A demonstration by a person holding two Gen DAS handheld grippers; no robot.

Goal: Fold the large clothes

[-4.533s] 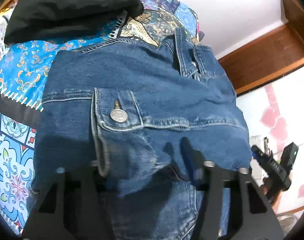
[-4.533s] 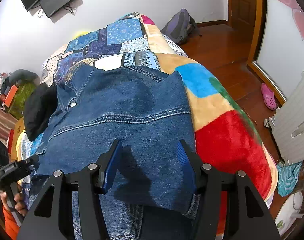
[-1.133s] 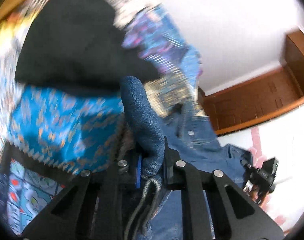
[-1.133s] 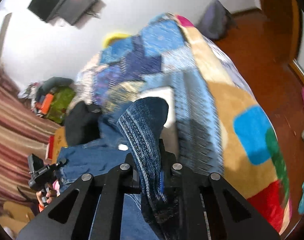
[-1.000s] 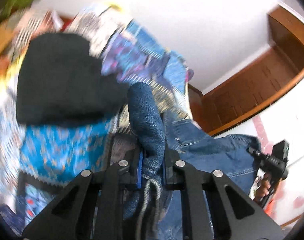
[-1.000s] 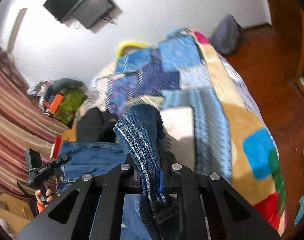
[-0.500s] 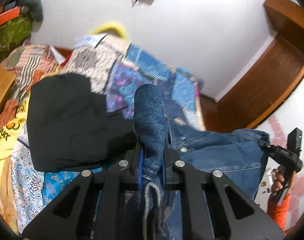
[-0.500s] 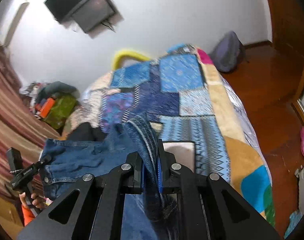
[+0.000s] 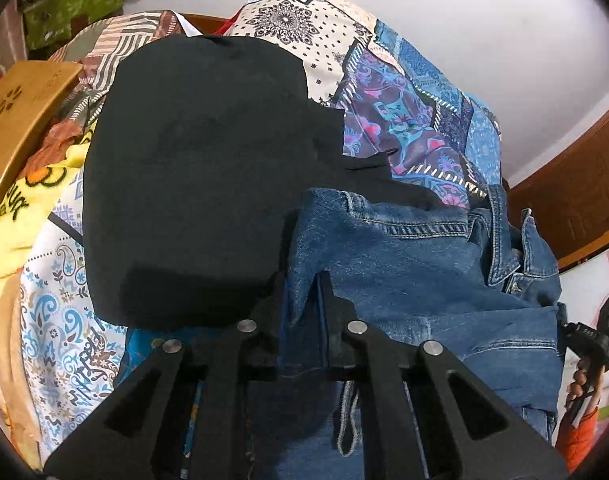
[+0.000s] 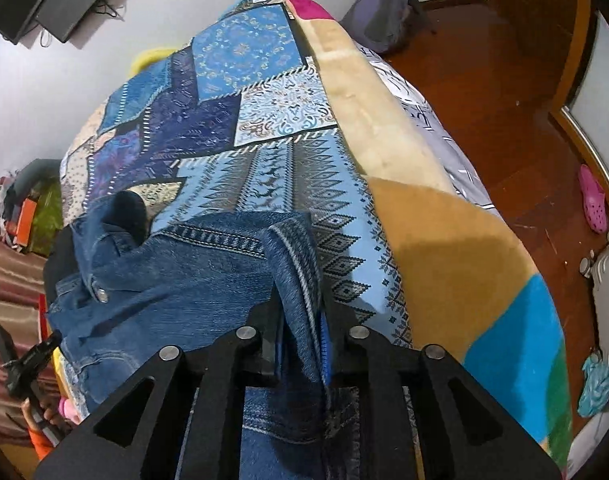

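Both the left tool (image 9: 302, 300) and right tool (image 10: 300, 320) clamp the rumpled, folded-over blue denim jacket (image 9: 404, 272).

One denim jacket (image 9: 404, 272) and one black garment (image 9: 200, 168) are seen on one patchwork bedspread (image 10: 264, 128). Two grippers are counted: the left gripper (image 9: 302, 292) and the right gripper (image 10: 300, 308). One pink slipper (image 10: 592, 198) is counted.
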